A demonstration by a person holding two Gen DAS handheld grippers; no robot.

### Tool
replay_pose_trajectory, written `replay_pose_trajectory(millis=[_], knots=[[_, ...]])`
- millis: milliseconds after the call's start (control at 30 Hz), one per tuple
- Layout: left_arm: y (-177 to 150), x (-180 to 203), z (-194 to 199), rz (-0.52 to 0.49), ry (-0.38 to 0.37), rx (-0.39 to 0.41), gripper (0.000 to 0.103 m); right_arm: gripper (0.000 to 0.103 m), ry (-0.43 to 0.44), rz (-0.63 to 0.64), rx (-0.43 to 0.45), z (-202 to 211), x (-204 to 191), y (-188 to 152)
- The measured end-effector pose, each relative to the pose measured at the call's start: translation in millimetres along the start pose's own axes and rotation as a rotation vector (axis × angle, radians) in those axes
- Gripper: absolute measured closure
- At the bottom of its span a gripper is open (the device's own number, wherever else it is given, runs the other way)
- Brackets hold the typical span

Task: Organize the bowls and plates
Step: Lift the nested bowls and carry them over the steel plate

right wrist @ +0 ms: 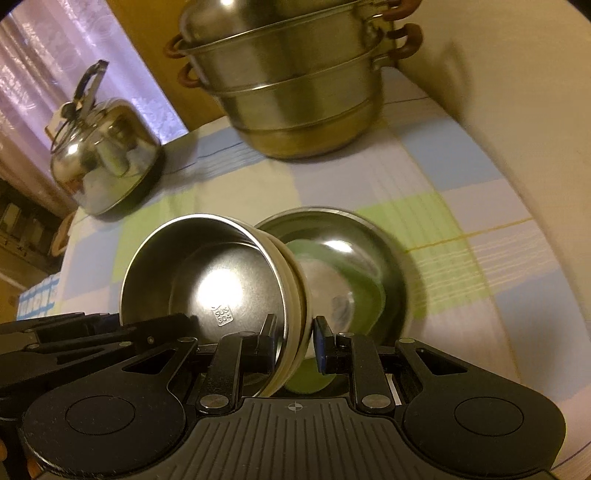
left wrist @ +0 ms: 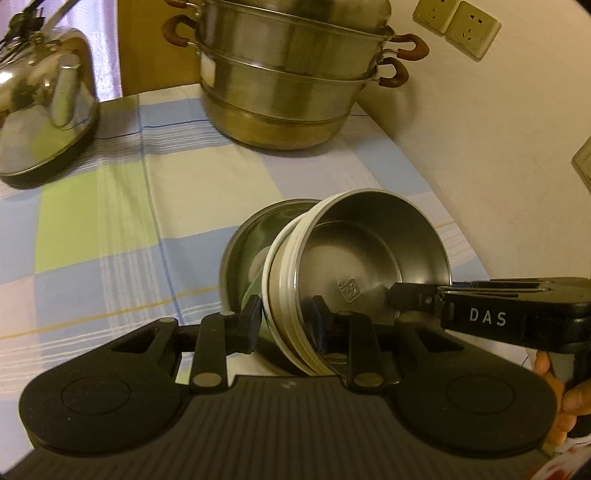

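A steel bowl with a white outer band [left wrist: 354,258] is tilted on its side above a steel plate [left wrist: 251,236] lying on the checked cloth. My left gripper [left wrist: 286,319] is shut on the bowl's rim and wall. My right gripper [right wrist: 295,341] is shut on the same bowl [right wrist: 207,273] at its rim, and shows in the left wrist view [left wrist: 413,295] reaching in from the right. The steel plate [right wrist: 354,243] sits behind the bowl and reflects green.
A large stacked steel steamer pot [left wrist: 291,74] stands at the back of the table by the wall. A steel kettle [left wrist: 44,103] stands at the back left. The checked tablecloth [left wrist: 110,221] covers the table. Wall sockets [left wrist: 458,26] are on the right wall.
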State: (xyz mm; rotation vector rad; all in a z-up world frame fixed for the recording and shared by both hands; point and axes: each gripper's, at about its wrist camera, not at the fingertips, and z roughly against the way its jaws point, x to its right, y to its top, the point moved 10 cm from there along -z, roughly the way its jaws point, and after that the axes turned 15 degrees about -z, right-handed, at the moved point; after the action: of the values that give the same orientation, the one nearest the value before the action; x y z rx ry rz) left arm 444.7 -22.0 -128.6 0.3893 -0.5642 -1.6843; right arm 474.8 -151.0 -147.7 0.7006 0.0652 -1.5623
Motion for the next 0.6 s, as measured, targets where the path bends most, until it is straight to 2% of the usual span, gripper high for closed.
replay_pose_trajectory(millis=[267, 600], knots=[[13, 6, -24, 0.02, -0.016, -0.024, 0.078, 0.083, -0.027, 0.009, -0.007, -9, 15, 20], [9, 5, -46, 0.052, -0.011, -0.067, 0.079, 0.083, -0.04, 0.013, -0.061, -32, 27, 23]])
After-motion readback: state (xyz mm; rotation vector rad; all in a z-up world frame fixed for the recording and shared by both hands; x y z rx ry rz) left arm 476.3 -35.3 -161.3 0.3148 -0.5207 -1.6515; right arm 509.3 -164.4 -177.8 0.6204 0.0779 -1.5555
